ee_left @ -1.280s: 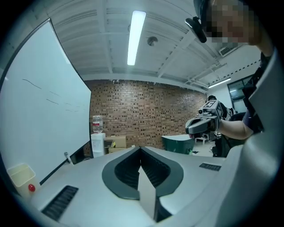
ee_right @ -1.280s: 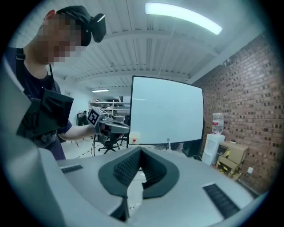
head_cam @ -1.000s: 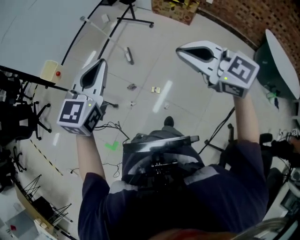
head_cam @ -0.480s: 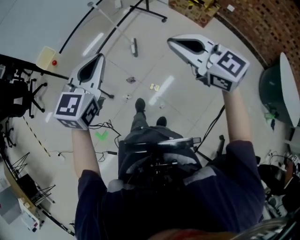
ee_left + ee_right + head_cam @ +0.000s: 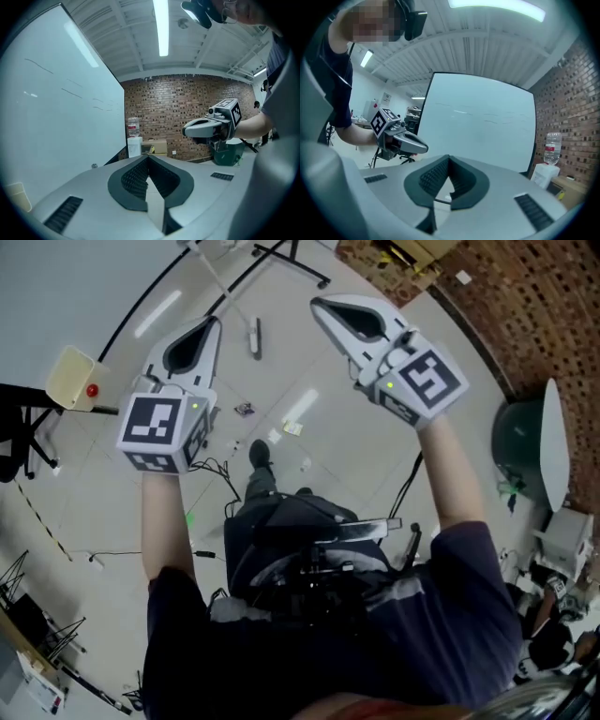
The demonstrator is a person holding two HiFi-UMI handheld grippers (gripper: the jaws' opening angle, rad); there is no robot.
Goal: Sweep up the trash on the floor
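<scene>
Above the trash [image 5: 245,410] on the floor [image 5: 356,442], my left gripper [image 5: 211,329] and right gripper [image 5: 321,307] are closed tight, empty (bottle [image 5: 133,126] label illegible).

The floor [image 5: 352,451] under me is of pale tiles, with long reflections of the lamps. A large whiteboard [image 5: 56,287] stands at my ten o'clock, and a red brick wall [image 5: 553,315] runs at one to two o'clock. At three o'clock stands a green bin [image 5: 514,442], and at nine o'clock a yellow box [image 5: 75,379] with a red button. Above me a strip light [image 5: 161,26] shines on the ribbed white ceiling [image 5: 211,40].
</scene>
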